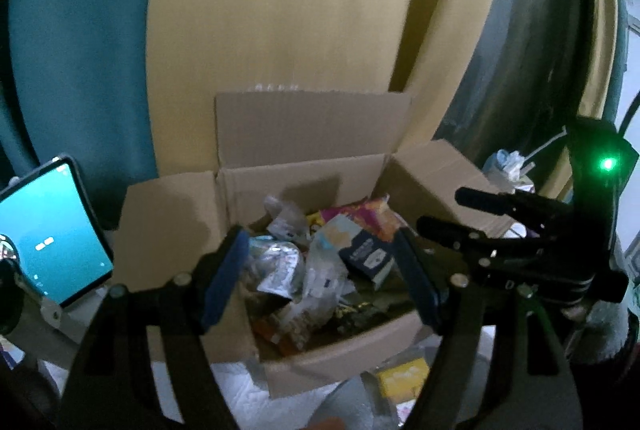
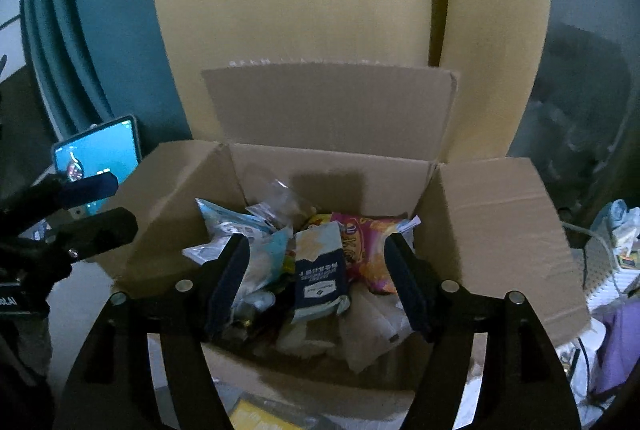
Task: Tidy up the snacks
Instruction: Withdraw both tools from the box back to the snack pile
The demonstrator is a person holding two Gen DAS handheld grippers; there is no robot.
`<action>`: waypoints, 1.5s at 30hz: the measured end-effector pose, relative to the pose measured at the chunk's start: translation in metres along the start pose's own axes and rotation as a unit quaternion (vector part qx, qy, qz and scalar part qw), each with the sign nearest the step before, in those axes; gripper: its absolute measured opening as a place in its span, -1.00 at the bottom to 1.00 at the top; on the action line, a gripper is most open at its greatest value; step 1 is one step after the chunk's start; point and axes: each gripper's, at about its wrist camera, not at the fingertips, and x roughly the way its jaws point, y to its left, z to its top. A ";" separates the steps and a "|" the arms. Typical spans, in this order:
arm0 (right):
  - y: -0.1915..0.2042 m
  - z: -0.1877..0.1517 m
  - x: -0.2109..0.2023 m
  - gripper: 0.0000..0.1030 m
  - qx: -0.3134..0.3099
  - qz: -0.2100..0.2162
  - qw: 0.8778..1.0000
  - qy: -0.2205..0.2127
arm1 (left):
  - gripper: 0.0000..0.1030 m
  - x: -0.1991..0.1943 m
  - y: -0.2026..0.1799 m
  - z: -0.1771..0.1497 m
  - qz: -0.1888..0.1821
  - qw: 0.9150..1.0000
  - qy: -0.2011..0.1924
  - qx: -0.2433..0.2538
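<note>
An open cardboard box (image 1: 340,350) (image 2: 500,230) holds several snack packets in a loose heap. On top lie a navy-and-white packet (image 1: 366,254) (image 2: 320,270), a pink-and-orange bag (image 1: 360,213) (image 2: 368,242), a silver foil pack (image 1: 276,266) and a light blue packet (image 2: 228,226). My left gripper (image 1: 320,278) hovers over the box, open, with nothing between its blue pads. My right gripper (image 2: 316,278) is also open above the heap, and the navy packet lies loose below it. Each gripper shows in the other's view: the right gripper (image 1: 440,209) and the left gripper (image 2: 120,203).
A device with a lit teal screen (image 1: 52,238) (image 2: 100,153) stands left of the box. A tall cardboard sheet (image 1: 280,29) rises behind it. A yellow packet (image 1: 404,378) lies on the white surface in front. Clutter (image 2: 620,230) and purple cloth (image 2: 624,342) sit at right.
</note>
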 end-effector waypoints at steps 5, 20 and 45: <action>0.008 -0.004 -0.032 0.42 -0.003 -0.005 1.000 -0.018 | 0.48 -0.031 -0.009 -0.003 -0.003 1.000 -0.020 0.004; 0.021 -0.028 -0.111 0.42 -0.010 -0.018 0.998 -0.051 | 0.50 -0.092 -0.042 -0.020 -0.018 0.998 -0.049 0.027; 0.019 -0.123 -0.158 0.42 0.000 -0.001 0.999 -0.036 | 0.53 -0.094 -0.081 -0.126 -0.026 0.999 0.021 0.035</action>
